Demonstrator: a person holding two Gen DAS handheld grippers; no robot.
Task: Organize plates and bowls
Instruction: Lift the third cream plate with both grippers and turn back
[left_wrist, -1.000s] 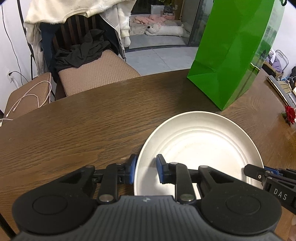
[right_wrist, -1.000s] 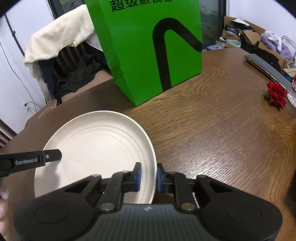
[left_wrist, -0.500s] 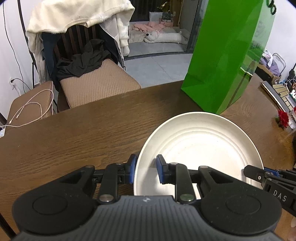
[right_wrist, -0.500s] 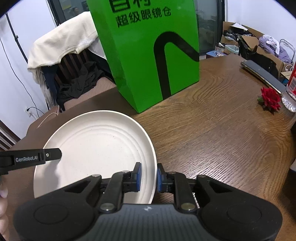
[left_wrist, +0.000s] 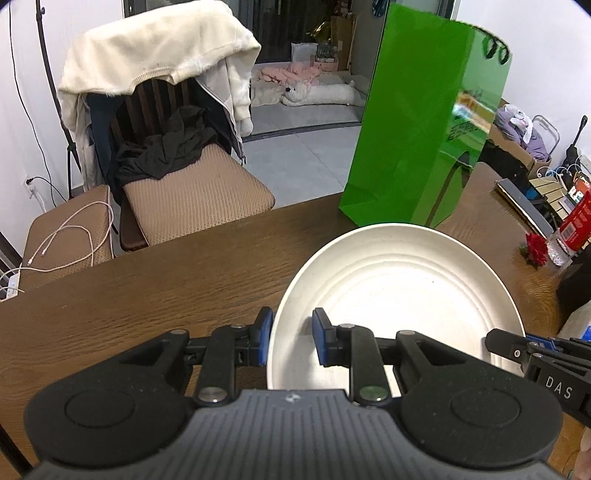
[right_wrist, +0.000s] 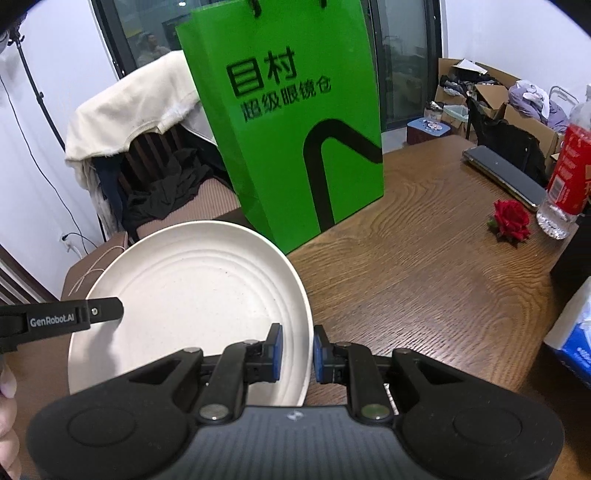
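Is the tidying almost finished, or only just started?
Only just started, it seems. Nothing looks put away yet, and no stack or bowls are in view. Right now the white plate is in hand: the left claw pinches one rim and the right claw the opposite rim, holding it above the wooden table. Left to do: set it in its place, which these pictures don't show.
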